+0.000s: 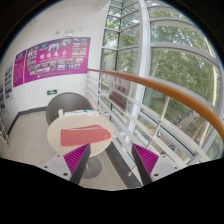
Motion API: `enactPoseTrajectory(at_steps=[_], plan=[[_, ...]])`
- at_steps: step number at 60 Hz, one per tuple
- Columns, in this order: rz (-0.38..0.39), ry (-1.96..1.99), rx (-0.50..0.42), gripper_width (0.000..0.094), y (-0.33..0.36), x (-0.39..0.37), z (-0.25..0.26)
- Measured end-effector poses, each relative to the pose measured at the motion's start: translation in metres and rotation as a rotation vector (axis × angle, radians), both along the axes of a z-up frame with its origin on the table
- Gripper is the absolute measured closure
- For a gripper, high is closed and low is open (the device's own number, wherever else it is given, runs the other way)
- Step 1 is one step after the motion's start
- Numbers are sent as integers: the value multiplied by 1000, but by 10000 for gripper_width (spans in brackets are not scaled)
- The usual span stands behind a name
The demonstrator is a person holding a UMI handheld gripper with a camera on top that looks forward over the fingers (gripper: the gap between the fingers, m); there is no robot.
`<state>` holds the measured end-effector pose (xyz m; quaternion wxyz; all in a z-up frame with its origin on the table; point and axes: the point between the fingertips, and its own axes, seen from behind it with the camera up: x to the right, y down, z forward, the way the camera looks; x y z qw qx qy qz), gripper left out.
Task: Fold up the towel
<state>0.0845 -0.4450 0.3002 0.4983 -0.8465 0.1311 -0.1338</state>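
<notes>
A tall glazed wall with white frames [150,50] is being seen at two o'clock, bordered by a curved wooden handrail [150,85]. A small round white table [72,125] is being viewed just beyond the fingers, at eleven o'clock. A folded red towel [82,135] is lying on it. The gripper [110,160] is being held wide open, nothing being gripped between its magenta pads [77,156].
</notes>
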Motion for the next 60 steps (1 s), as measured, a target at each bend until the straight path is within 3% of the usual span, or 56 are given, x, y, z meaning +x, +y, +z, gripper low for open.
enactPoseTrajectory(at_steps=[12, 23, 30, 41, 60], plan=[[6, 2, -54, 79, 12, -12, -34], [71, 59, -135, 80, 26, -61, -100], [177, 108, -169, 77, 89, -117, -137], [307, 130, -145, 74, 208, -197, -183], [324, 61, -210, 78, 372, -222, -286]])
